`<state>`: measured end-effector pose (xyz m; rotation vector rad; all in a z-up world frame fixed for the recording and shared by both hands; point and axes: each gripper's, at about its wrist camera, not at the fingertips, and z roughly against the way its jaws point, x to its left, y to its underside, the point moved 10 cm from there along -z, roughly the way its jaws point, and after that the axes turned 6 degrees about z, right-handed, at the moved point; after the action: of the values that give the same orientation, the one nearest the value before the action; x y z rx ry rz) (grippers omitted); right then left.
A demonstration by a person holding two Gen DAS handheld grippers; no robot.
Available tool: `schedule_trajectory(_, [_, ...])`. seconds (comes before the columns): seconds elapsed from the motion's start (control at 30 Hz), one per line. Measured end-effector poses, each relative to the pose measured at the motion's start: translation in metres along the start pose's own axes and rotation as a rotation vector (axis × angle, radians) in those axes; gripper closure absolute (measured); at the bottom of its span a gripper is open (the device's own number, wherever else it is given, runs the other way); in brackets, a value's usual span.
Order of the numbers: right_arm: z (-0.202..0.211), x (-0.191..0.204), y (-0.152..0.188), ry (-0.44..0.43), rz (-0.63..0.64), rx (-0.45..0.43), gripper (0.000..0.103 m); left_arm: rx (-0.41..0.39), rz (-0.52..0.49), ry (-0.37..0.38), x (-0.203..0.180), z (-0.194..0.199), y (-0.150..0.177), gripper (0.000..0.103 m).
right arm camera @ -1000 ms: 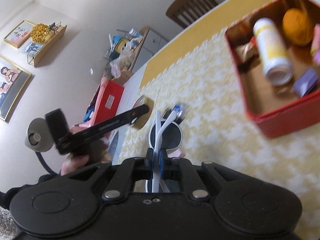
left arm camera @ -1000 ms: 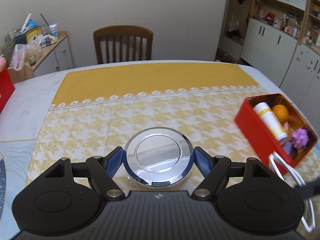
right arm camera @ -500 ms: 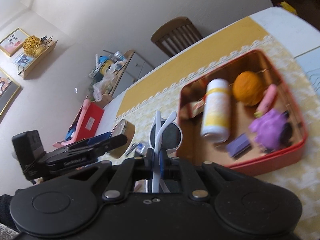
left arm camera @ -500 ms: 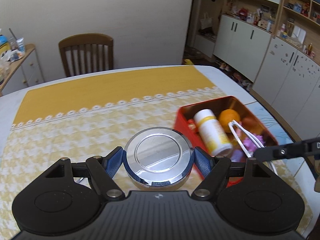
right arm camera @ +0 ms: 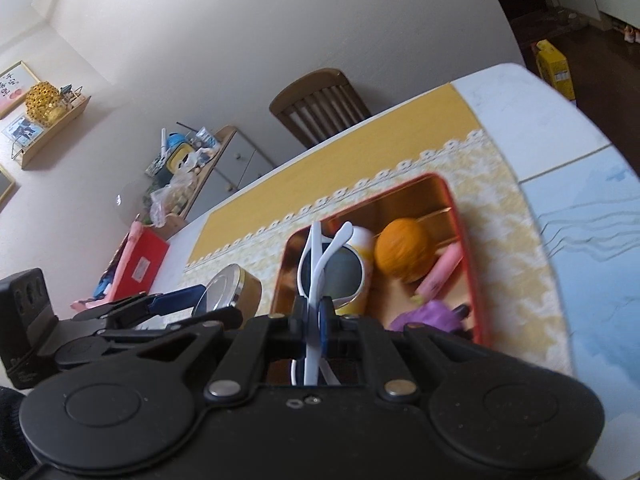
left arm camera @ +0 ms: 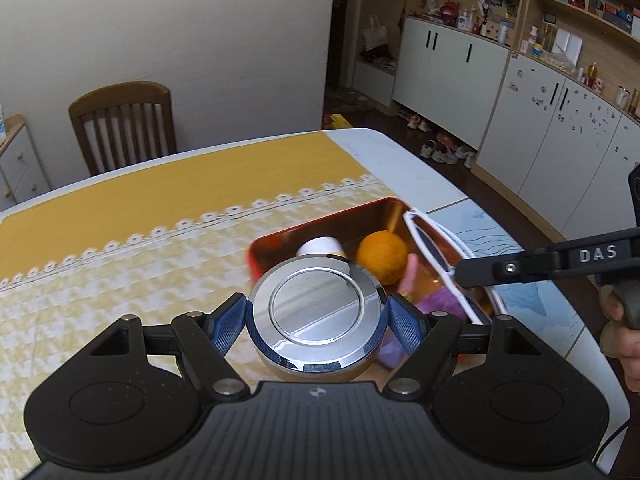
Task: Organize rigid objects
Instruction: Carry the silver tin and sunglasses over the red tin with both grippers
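Between the blue pads of the left gripper (left arm camera: pixel 316 322) sits a round tin with a mirrored lid (left arm camera: pixel 316 312), clamped on both sides and held level above the table. Just beyond it and slightly below lies a red tray (left arm camera: pixel 304 228) with a coppery inside, resting on the yellow checked cloth (left arm camera: pixel 120 264). Part of the tin hides the near end of the tray. Past the tin's rim, inside the tray, a white bottle with yellow print (left arm camera: pixel 322 246) lies on its side, an orange ball (left arm camera: pixel 382 256) rests just beside it, and a pink stick (left arm camera: pixel 410 276) and a purple fuzzy thing (left arm camera: pixel 440 300) lie to the right.

To the right of the left gripper, the right gripper (right arm camera: pixel 314 318) has its jaws pressed tight on the folded arms of white sunglasses with dark lenses (right arm camera: pixel 332 272). The glasses stick out ahead of its fingers and hang over the tray, in front of the bottle; whether they touch anything in the tray cannot be told. From the left wrist view the white frame (left arm camera: pixel 436 256) slants over the tray's right side, and a hand (left arm camera: pixel 624 328) grips the handle at the right edge.

Farther off, the plain yellow band of the cloth reaches the table's far edge, where a wooden chair (left arm camera: pixel 124 124) stands against the wall. White cabinets (left arm camera: pixel 552 128) line the room to the right.
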<state>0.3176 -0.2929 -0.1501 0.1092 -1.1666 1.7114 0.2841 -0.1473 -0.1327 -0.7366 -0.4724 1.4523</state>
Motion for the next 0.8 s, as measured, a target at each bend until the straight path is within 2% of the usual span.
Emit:
schedule_trajectory(0.33, [-0.008, -0.026, -0.016, 0.093, 0.071, 0.019, 0.098, 0.034, -0.049, -0.004, -0.038, -0.036, -0.004, 0.027])
schedule_trajectory(0.8, [-0.034, -0.046, -0.022, 0.172, 0.131, 0.087, 0.097, 0.075, -0.122, -0.054, -0.06, -0.074, 0.001, 0.027])
